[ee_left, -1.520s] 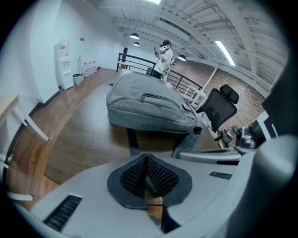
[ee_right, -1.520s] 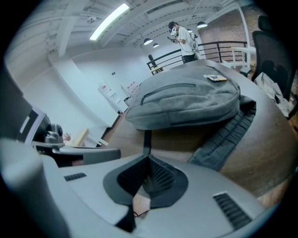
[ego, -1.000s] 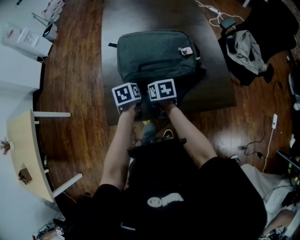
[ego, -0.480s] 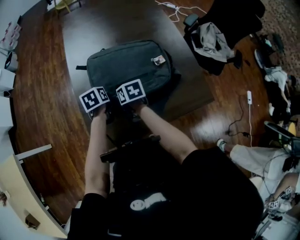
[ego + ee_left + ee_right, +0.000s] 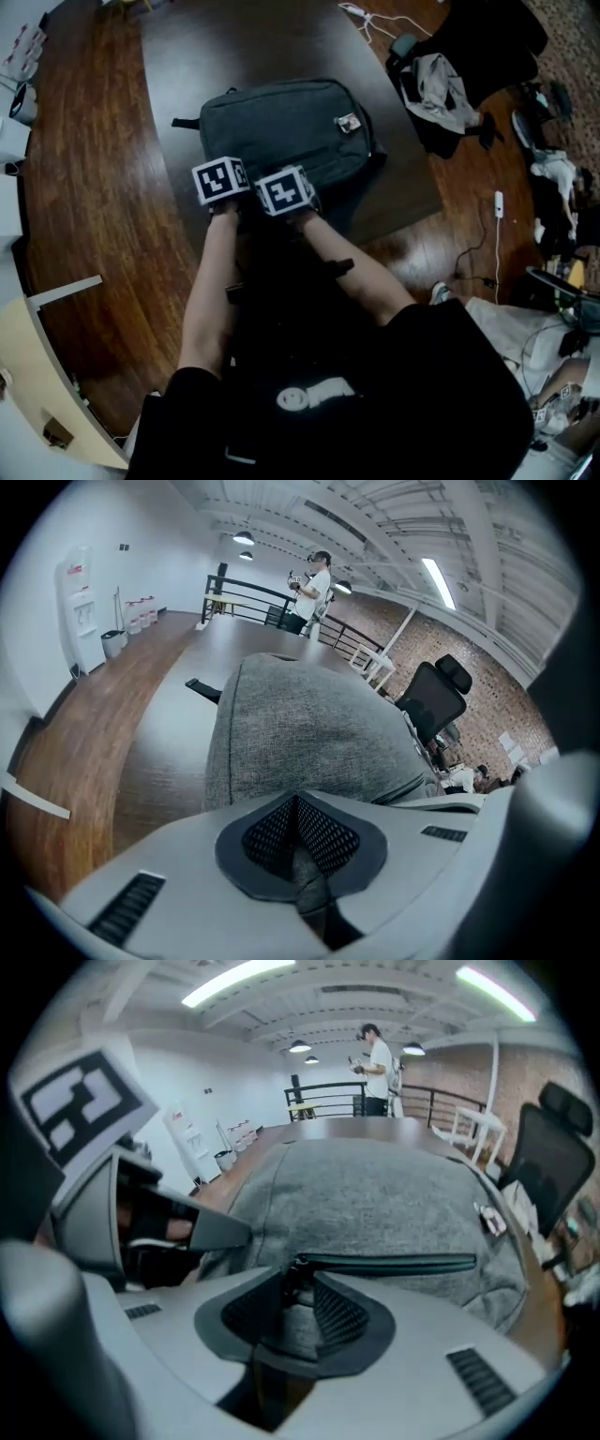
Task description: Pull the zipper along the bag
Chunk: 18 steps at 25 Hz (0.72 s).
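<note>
Dark tabletop (image 5: 187, 66) with grey bag (image 5: 281, 122): left gripper (image 5: 296, 799) jaws pinch its fabric; right gripper (image 5: 300, 1283) jaws, just opening, straddle the zipper pull (image 5: 290, 1273).

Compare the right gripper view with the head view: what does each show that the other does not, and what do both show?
Only the right gripper view: the teal zipper track, the right hand-held gripper with jaws that have just been opening and the zipper pull between them, and a distant standing person. Only the head view: the wearer's forearms and cabling on the wood floor. Both: the grey bag and its small tag.
</note>
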Motion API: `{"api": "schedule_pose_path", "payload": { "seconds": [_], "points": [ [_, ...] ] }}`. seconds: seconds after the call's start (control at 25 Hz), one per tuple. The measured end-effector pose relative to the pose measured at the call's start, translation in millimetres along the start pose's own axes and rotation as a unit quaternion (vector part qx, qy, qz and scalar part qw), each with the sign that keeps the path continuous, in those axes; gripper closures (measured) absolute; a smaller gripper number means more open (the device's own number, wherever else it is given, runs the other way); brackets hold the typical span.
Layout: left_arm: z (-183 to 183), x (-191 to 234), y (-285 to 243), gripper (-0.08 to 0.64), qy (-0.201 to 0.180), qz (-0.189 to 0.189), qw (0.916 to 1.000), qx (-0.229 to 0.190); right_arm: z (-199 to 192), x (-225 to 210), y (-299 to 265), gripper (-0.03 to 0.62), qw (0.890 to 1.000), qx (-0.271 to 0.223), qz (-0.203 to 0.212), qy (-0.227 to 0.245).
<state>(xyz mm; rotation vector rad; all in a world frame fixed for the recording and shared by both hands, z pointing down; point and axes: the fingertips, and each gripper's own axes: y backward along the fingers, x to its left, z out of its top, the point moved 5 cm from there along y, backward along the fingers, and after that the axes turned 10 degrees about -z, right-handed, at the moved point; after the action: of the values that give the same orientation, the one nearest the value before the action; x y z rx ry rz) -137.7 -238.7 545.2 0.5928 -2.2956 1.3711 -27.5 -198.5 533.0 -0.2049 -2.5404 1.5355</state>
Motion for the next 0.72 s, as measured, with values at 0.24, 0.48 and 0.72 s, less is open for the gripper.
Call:
{"api": "schedule_pose_path", "payload": {
  "seconds": [0.24,0.48,0.72],
  "points": [
    [5,7,-7,0.565,-0.007,-0.034,0.9994,0.008,-3,15,-12,0.487,0.997,-0.055,-0.046,0.019],
    [6,13,-1,0.565,-0.009,-0.054,0.9985,0.006,-3,23,-7,0.536,0.994,-0.072,-0.063,0.054],
    [0,12,-1,0.563,-0.02,-0.036,0.9988,0.024,6,15,8,0.542,0.994,-0.077,-0.03,0.071]
  ]
}}
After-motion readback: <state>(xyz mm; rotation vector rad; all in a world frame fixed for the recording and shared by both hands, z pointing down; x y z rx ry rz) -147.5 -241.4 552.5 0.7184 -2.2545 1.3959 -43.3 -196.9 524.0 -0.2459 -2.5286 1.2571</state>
